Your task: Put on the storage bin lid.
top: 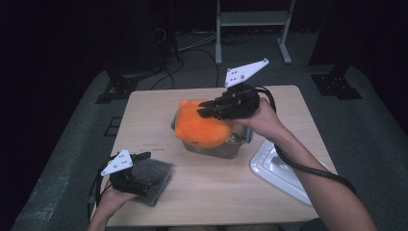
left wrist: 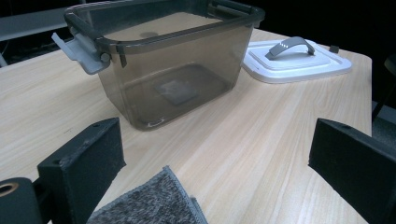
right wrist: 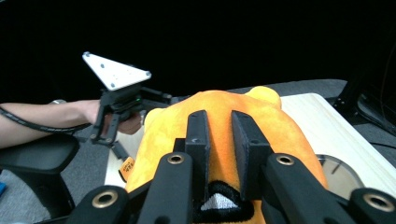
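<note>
Right hand-held gripper [top: 206, 109] had its jaws pinched nearly together on a fold of the orange plush stuffed toy [top: 201, 126], which sat half in the mouth of the clear smoky plastic storage bin [top: 239, 143], bulging over the rim. Toy looked light, soft and squashy: it would likely deform under a pinch rather than slip, so a fabric fold near the top seemed a fair hold; a deeper bite across the body would probably hold steadier for pressing it down into the bin. Nothing fragile about it.

Left hand-held gripper [top: 144, 159] stood wide open, holding nothing, jaws either side of the grey fuzzy cloth pad [top: 151, 177] lying near-left of the bin.

Flat white lid with a grey handle [top: 279, 166] lay to the bin's near-right, off the bin. Pale wood-laminate worktop [top: 144, 120] was smooth, so the bin could slide if pushed. Room beyond the bin was dark, with cables and stand legs on a grey floor.
</note>
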Motion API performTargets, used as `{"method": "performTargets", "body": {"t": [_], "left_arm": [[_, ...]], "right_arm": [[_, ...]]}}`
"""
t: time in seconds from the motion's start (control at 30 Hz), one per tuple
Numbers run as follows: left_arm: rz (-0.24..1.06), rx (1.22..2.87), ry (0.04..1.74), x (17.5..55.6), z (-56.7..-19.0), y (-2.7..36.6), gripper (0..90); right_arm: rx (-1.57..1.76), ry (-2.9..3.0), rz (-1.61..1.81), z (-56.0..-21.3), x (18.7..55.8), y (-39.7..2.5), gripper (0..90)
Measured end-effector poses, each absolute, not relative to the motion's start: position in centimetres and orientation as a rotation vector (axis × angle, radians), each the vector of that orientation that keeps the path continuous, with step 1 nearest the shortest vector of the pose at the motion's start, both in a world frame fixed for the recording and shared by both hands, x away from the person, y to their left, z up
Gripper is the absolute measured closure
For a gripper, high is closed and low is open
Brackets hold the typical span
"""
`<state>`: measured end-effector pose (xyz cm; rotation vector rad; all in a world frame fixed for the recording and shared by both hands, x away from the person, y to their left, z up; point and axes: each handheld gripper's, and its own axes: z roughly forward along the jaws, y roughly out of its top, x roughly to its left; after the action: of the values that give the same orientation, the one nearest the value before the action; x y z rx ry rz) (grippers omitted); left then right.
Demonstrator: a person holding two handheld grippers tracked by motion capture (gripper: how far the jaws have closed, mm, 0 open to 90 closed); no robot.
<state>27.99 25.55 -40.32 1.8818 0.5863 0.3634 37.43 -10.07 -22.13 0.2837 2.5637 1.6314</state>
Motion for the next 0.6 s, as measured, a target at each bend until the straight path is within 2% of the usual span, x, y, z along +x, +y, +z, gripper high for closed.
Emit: {"method": "performTargets", "body": {"t": [0.6], "left_arm": [[0.35,1.888,0.572,28.0,-40.5,25.3,2.6]], "right_arm": [[0.392,2.566,1.599,-24.4,41.8,-10.2,76.8]]}}
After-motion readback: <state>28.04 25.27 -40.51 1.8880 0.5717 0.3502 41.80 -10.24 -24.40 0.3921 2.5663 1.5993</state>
